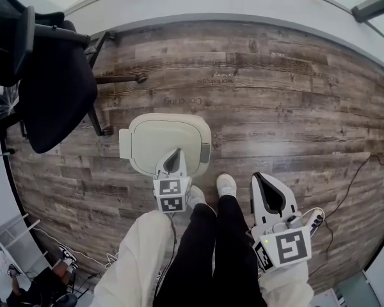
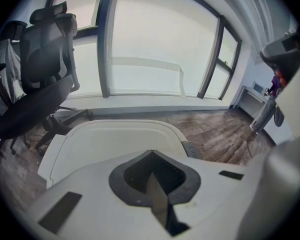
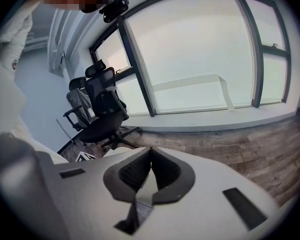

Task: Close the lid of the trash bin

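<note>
As lid [image 1: 166, 141] lies shut, bin [image 1: 124, 143] axis L-R (grey tab [image 1: 205, 152] right)

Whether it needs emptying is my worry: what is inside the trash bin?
Nothing inside shows. The cream lid lies flat over the trash bin, covering its opening, so any contents are hidden. Only the left tongs show, above the lid's near edge.
</note>
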`<state>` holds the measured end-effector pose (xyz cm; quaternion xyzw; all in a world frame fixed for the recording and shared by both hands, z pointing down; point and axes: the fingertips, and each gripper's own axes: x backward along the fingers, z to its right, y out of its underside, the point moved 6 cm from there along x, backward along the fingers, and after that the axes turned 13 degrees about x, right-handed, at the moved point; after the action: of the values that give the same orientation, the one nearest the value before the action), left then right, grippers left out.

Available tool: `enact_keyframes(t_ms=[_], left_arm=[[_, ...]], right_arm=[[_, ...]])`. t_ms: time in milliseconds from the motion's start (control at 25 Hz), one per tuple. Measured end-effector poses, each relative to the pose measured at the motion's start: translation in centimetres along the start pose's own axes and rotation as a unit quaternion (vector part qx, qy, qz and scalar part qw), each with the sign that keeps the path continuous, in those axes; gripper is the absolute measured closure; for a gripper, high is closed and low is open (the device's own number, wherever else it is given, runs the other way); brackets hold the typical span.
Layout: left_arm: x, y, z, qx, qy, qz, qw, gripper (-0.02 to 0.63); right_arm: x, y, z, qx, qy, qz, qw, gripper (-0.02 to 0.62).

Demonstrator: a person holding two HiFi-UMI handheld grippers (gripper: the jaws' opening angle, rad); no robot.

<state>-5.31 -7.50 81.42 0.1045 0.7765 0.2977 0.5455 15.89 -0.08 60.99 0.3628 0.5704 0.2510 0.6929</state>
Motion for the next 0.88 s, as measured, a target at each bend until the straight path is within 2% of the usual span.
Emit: enact_keyframes(t_ms=[320, 480, 680, 880], left_arm=[[0.3, -0.4, 0.1, 0.002, 0.009, -0.008, 0.9999, 0.597], [1.9, -1.6, -0.5, 0.016, 0.004, 0.014, 0.9998, 0.598], [6.6, -3.9, -1.2, 0.023, 0.001, 0.053, 0.9983, 0.597], [14.5, -7.7, -0.6, 0.031, -0.001, 0.089, 0.9956, 0.597]], right_arm=[[-0.5, -0.2, -1.1, 0.004, -0.013, -0.004, 1.000, 0.571], [-0.7, -0.8, -2.2, 0.014, -0.023, -0.001, 1.000, 0.571], [0.1, -3.3, -3.9, 0.033, -0.039, 0.016, 0.999, 0.571], [3.0, -8.4, -5.7, 0.060, -0.052, 0.050, 0.996, 0.571]])
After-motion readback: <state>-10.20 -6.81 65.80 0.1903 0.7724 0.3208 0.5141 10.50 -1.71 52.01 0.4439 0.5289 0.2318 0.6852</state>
